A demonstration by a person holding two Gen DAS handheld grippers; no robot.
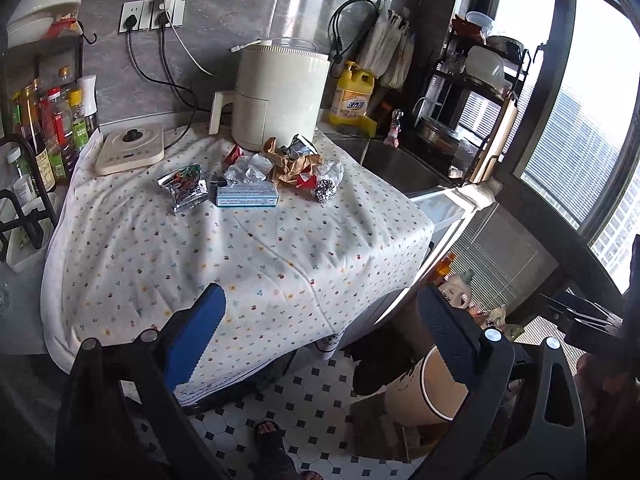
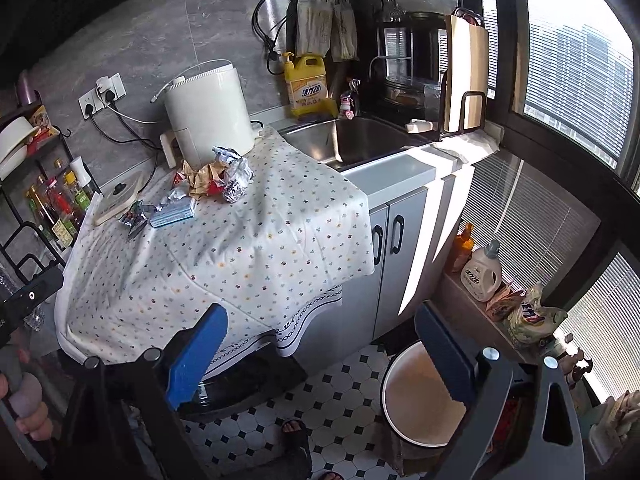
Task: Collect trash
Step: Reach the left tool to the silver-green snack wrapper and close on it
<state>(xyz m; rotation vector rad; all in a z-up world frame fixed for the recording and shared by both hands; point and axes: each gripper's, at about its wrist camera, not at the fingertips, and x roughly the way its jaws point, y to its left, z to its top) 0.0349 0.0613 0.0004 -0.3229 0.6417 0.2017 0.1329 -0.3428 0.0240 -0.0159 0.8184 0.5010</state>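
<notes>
Trash lies at the back of the cloth-covered table (image 1: 240, 256): a silver snack wrapper (image 1: 184, 188), a blue box (image 1: 247, 196), white crumpled tissue (image 1: 246, 170), brown crumpled paper (image 1: 294, 166) and a foil ball (image 1: 325, 191). The pile also shows in the right wrist view: foil ball (image 2: 234, 192), blue box (image 2: 173, 213), brown paper (image 2: 204, 178). A white bin (image 2: 420, 396) stands on the floor at the right; it also shows in the left wrist view (image 1: 420, 388). My left gripper (image 1: 320, 336) is open and empty, well short of the trash. My right gripper (image 2: 320, 352) is open and empty, above the floor.
A white air fryer (image 1: 276, 96) and a flat scale (image 1: 130, 150) stand behind the trash. Sauce bottles (image 1: 52, 128) line the left. A steel sink (image 2: 356, 140), yellow detergent (image 2: 306, 86) and a dish rack (image 2: 416, 40) are at the right. Bottles (image 2: 482, 272) sit under the window.
</notes>
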